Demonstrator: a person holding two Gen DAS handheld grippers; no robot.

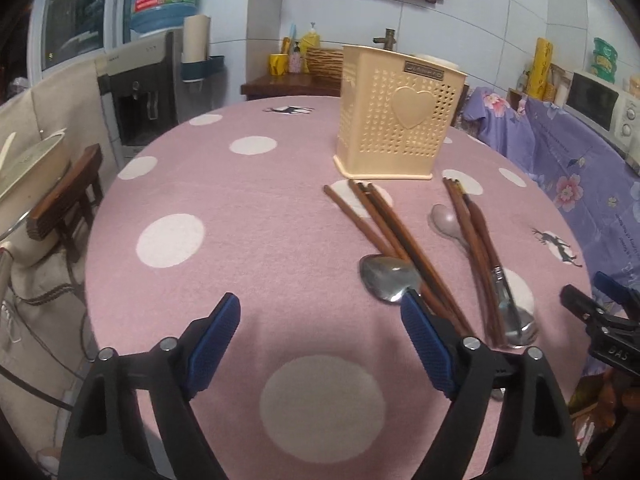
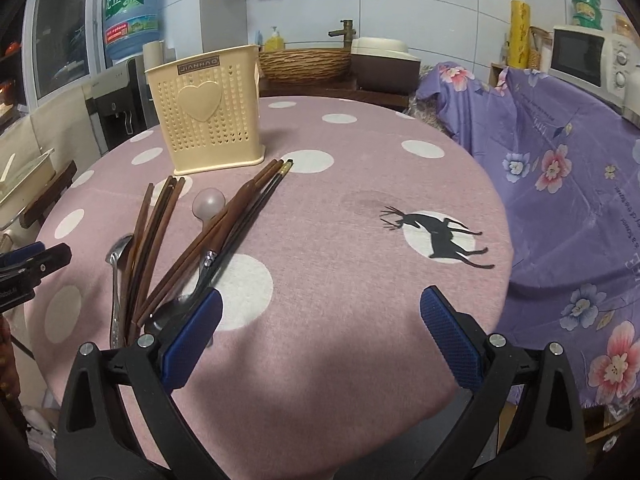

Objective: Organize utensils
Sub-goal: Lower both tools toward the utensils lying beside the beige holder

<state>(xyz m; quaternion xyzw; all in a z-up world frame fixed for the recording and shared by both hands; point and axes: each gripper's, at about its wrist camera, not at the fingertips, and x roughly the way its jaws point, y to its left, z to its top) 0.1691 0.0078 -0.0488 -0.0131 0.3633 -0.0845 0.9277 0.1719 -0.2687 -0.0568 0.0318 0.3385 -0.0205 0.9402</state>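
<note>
Both grippers are hovering wide open and are holding nothing; the left gripper [image 1: 320, 332] is hanging over the pink dotted tablecloth [image 1: 224, 216], its right finger just beside the steel spoon [image 1: 386, 278]; the right gripper [image 2: 320, 328] is sitting right of the utensils; brown chopsticks [image 2: 154, 236] and a pink spoon [image 2: 208, 204] are lying loose before the upright cream utensil holder [image 2: 208, 116].

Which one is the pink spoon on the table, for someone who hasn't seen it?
Start at the cream holder standing on the pink dotted table. In front of it lie brown chopsticks and two metal spoons. The pink spoon lies between the chopstick bundles, the only pale, matte one.
</note>
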